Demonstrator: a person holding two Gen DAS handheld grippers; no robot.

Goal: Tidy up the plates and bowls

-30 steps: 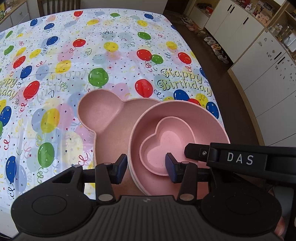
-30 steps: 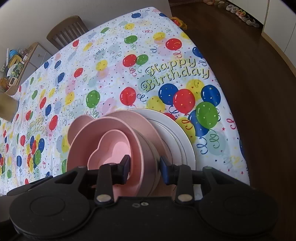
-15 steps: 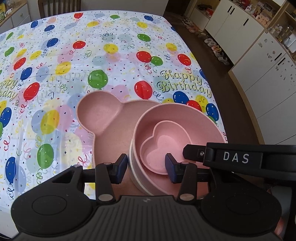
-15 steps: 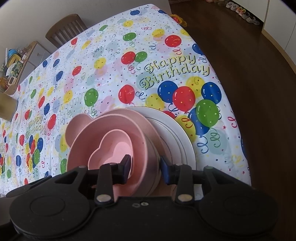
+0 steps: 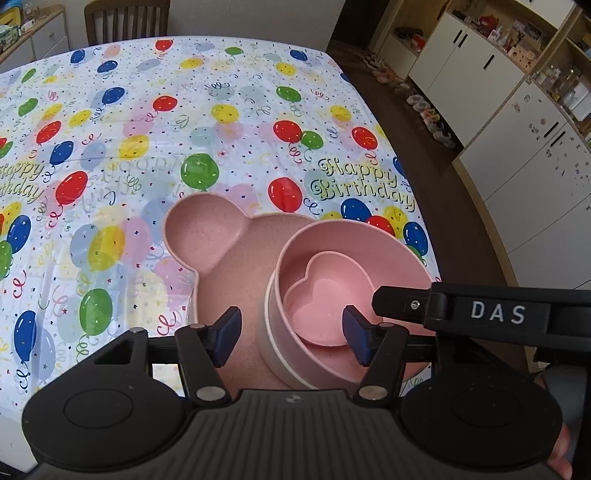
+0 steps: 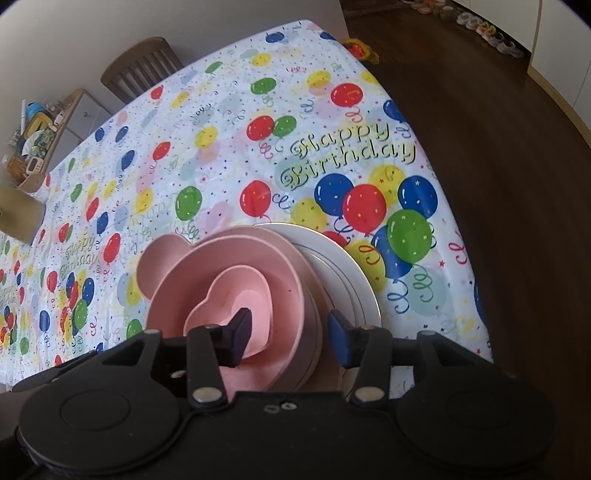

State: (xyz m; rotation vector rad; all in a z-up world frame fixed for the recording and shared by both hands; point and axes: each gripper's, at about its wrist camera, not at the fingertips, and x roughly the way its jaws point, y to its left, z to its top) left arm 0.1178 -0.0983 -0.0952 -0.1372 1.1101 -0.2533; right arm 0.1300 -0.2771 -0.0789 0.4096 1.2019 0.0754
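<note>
A pink bear-shaped plate lies on a stack of white plates at the table's near right corner. On it stands a round pink bowl over a paler bowl, with a small pink heart-shaped bowl nested inside. My left gripper is open, its fingers straddling the bowls' left rim. My right gripper is open around the bowls' right rim, its left finger inside the heart bowl. The right gripper's body shows in the left wrist view.
The table has a balloon "Happy Birthday" cloth. A wooden chair stands at the far side. White cupboards and shoes line the floor at right. A cluttered side shelf stands at far left.
The bowl stack has risen and tilted a little as both grippers lifted. The right gripper's jaws have spread a little wider around the bowls' rim.
</note>
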